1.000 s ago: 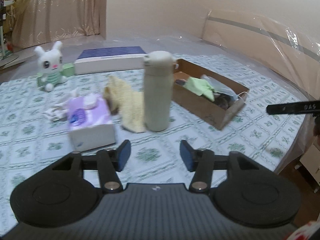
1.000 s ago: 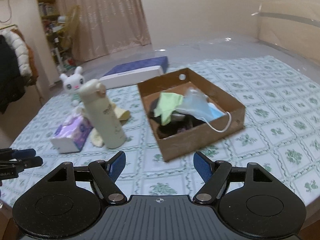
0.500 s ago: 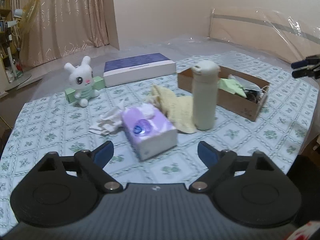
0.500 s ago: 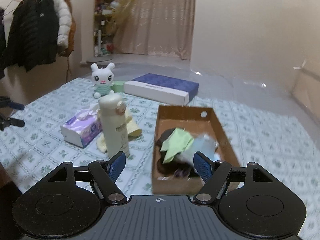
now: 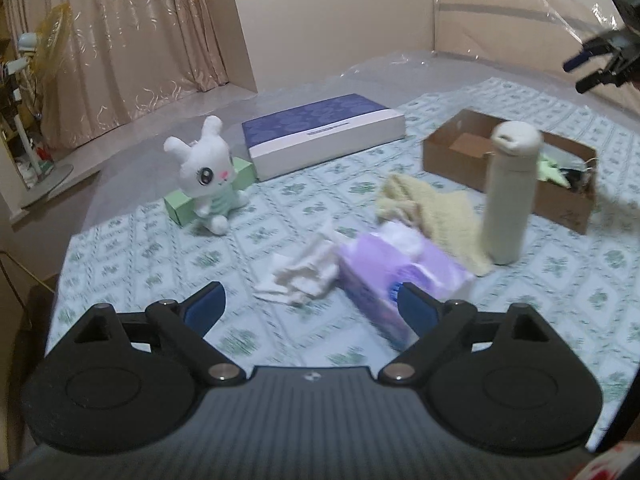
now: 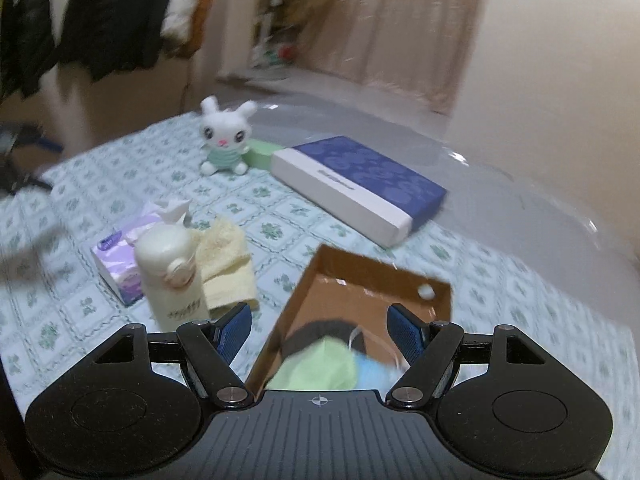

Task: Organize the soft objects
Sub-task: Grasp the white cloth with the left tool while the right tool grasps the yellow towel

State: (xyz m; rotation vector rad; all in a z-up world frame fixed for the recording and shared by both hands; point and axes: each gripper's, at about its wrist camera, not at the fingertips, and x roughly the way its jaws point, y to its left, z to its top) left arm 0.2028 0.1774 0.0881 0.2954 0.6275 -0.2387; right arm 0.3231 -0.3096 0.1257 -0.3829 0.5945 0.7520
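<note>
Patterned bedspread (image 5: 248, 264); white gloves (image 5: 304, 276) show only from left wrist.

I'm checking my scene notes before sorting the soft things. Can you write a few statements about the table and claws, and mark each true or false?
1. The cream bottle stands upright. True.
2. The bunny plush lies inside the cardboard box. False: it sits on the tablecloth, against a green block.
3. The left claw holds the tissue pack. False: it is open and empty.
4. The yellow towel lies beside the bottle. True.
5. The right claw is open. True.
</note>
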